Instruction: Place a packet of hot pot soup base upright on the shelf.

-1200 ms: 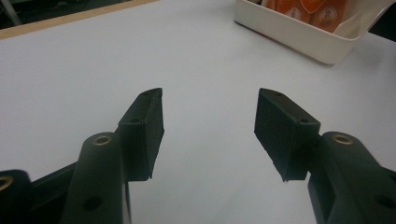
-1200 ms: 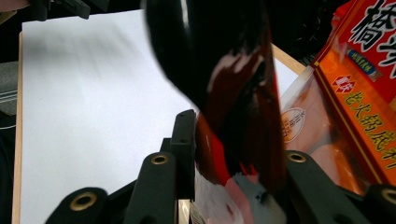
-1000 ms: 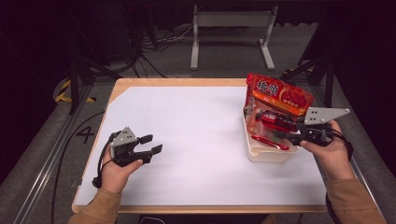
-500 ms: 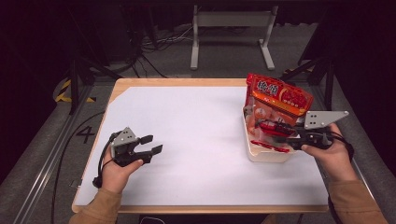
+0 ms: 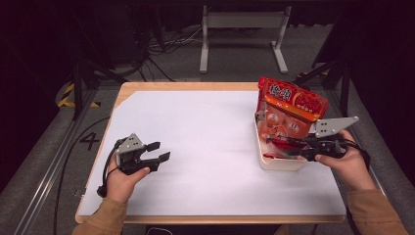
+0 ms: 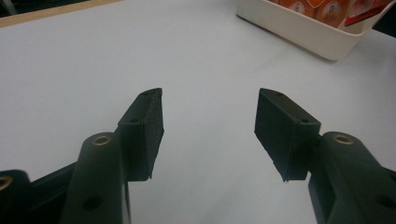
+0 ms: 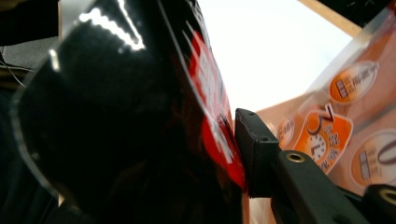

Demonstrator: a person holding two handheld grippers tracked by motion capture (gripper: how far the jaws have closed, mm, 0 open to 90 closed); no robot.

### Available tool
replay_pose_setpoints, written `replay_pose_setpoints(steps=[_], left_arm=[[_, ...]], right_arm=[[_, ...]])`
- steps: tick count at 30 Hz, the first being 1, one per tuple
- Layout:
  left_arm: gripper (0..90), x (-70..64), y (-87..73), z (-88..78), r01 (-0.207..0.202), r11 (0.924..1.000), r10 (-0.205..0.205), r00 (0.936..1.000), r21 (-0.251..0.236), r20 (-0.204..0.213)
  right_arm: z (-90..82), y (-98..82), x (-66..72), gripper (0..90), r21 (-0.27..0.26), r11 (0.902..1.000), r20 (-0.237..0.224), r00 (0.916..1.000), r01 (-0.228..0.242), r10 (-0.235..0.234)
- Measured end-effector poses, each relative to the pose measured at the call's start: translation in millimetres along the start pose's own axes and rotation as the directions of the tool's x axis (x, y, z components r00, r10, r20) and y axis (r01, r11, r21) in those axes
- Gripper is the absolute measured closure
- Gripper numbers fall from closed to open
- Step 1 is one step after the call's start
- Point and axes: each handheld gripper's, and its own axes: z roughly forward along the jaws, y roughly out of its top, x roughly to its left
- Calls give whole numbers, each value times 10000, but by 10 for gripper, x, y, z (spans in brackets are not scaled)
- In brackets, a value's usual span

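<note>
Right tool (image 5: 288, 145): clamped on dark packet (image 7: 140, 116) inside white bin (image 5: 274, 162); orange bag (image 5: 288, 110) upright there, not yet settled. Left tool (image 5: 156, 152): wide, empty, over tabletop (image 5: 205, 137).

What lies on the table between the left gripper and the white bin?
Nothing: in the high view the white table is bare between the left gripper and the white bin.

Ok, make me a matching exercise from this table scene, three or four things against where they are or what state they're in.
Things:
1. left gripper
2. right gripper
3. orange bag
4. white tub

States:
a. stands tilted in the tub
b. sits at the table's right side
c. open above bare tabletop
d. clamped on a red-and-black packet

Pairs: 1-c, 2-d, 3-a, 4-b
</note>
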Motion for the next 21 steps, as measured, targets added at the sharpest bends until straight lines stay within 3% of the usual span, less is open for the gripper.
replay_pose_setpoints(steps=[11,21], left_arm=[[430,-6,-1,5,21,10000,-22,10000,67,21],[430,-2,-11,13,51,9999,-52,10000,102,30]], right_arm=[[29,-80,-20,704,283,9996,-65,9999,-91,93],[7,-12,-4,710,1062,9943,229,9996,114,-139]])
